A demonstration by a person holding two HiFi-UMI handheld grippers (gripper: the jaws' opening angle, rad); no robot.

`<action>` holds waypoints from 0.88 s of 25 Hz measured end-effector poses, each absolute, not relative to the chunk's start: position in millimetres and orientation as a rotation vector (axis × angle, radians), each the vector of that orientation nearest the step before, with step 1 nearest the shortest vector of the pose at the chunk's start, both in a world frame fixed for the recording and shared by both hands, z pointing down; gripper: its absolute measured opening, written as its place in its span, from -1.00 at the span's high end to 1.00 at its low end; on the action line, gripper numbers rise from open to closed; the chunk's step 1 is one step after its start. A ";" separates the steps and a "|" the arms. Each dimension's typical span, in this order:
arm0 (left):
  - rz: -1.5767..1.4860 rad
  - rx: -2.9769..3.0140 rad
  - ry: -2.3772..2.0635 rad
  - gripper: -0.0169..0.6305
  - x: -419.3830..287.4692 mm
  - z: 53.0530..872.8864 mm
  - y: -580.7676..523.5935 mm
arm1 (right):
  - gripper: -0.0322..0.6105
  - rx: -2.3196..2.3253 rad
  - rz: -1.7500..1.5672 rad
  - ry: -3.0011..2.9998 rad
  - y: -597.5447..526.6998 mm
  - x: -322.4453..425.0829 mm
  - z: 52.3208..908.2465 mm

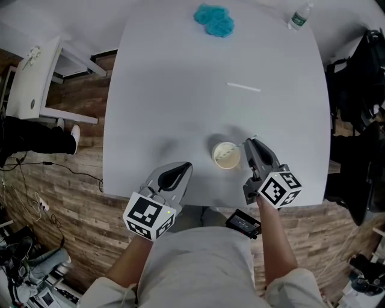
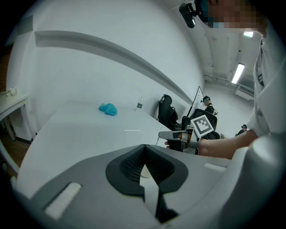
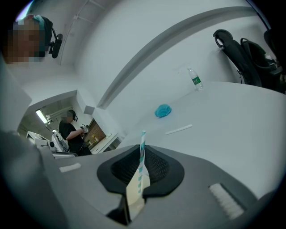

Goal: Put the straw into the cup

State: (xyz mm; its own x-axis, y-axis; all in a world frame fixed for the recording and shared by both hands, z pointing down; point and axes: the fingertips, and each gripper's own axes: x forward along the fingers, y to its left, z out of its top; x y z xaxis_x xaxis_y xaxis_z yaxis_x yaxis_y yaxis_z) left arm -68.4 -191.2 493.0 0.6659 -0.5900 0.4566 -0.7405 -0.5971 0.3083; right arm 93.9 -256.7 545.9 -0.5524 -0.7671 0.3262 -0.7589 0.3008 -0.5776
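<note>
A cream paper cup stands open near the table's front edge. My right gripper sits just right of its rim, shut on a teal-and-white striped straw. In the right gripper view the straw rises upright between the closed pads, with the cup glimpsed below them. Whether the straw's lower end is inside the cup is unclear. My left gripper rests left of the cup, shut with nothing in it. In the left gripper view the cup shows only through the gap under the closed jaws.
A thin white strip lies mid-table beyond the cup. A blue cloth and a plastic bottle sit at the far edge. Black chairs and bags stand to the right of the white table.
</note>
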 end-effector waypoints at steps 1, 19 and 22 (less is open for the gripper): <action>0.424 2.407 -1.033 0.89 -67.8 492.3 -190.7 | 0.78 -1.486 -1.109 2.524 -256.1 94.8 545.8; 0.405 2.429 -1.034 0.89 -62.3 484.4 -183.5 | 0.70 -1.522 -1.064 2.511 -247.6 106.3 534.8; 0.394 2.437 -1.033 0.89 -60.1 480.4 -181.0 | 0.70 -1.526 -1.046 2.508 -242.9 109.4 527.5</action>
